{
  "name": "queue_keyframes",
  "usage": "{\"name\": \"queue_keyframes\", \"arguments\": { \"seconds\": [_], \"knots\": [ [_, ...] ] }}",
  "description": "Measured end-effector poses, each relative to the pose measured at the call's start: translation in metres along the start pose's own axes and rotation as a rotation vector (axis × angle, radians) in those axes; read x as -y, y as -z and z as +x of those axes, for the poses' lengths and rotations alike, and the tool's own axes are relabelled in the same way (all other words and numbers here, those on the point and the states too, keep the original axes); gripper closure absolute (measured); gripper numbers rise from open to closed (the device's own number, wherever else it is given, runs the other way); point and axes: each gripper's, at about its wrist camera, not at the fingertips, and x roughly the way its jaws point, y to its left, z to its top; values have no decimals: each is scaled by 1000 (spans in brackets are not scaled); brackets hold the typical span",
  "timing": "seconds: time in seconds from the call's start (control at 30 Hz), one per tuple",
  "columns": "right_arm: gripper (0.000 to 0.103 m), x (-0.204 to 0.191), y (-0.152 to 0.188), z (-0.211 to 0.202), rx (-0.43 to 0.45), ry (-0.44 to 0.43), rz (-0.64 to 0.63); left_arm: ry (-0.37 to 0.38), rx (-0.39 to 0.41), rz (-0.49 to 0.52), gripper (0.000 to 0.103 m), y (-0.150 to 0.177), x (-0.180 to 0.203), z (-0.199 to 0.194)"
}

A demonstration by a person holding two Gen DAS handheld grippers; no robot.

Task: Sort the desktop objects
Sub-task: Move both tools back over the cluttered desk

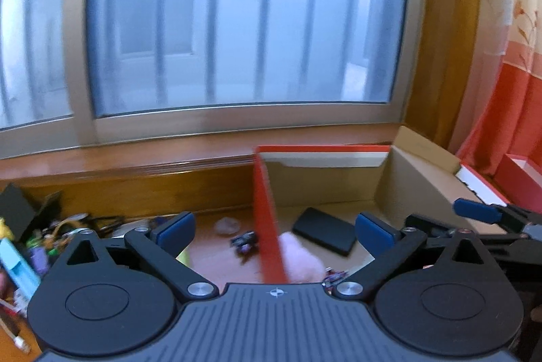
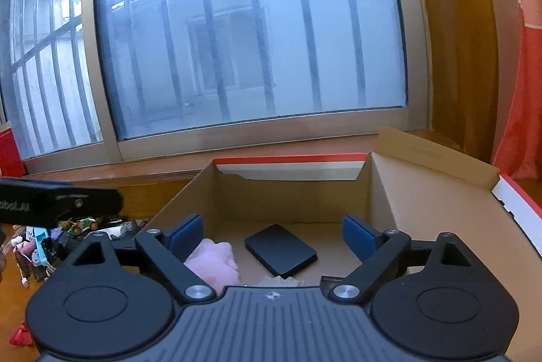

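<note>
- My left gripper [image 1: 274,231] is spread wide, empty, straddling the box's [image 1: 266,209] red left wall.
- My right gripper [image 2: 272,235] gapes empty above the box [image 2: 389,192].
- Inside: black case [image 2: 280,255] at 12 o'clock, pink fluff [image 2: 216,262] at 10.
- Clutter [image 1: 50,236] lies at 9, outside.

daylight from window [image 2: 250,33] at 12 | glare blown out top 12–1 | left view motion-blurred | right view sharper | fisheye bend at edges | foreground dim
</note>
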Motion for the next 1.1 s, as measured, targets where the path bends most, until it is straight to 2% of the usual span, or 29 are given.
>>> {"name": "queue_keyframes", "arguments": {
  "seconds": [0.2, 0.4, 0.77, 1.0, 1.1],
  "knots": [
    [10, -35, -3, -14, 32, 11, -25, -45, 2, -38, 0, 17, -46, -27],
    [10, -101, -1, -29, 59, 8, -51, -105, -28, -57, 0, 41, -110, -58],
    [9, -239, 38, -38, -5, -43, -90, -217, -124, -110, 0, 103, -238, -108],
    [8, -296, 58, -30, -93, -118, -118, -260, -158, -167, 0, 126, -286, -120],
    [8, -311, 66, -20, -129, -157, -154, -267, -174, -173, 0, 131, -291, -115]
  ]
}}
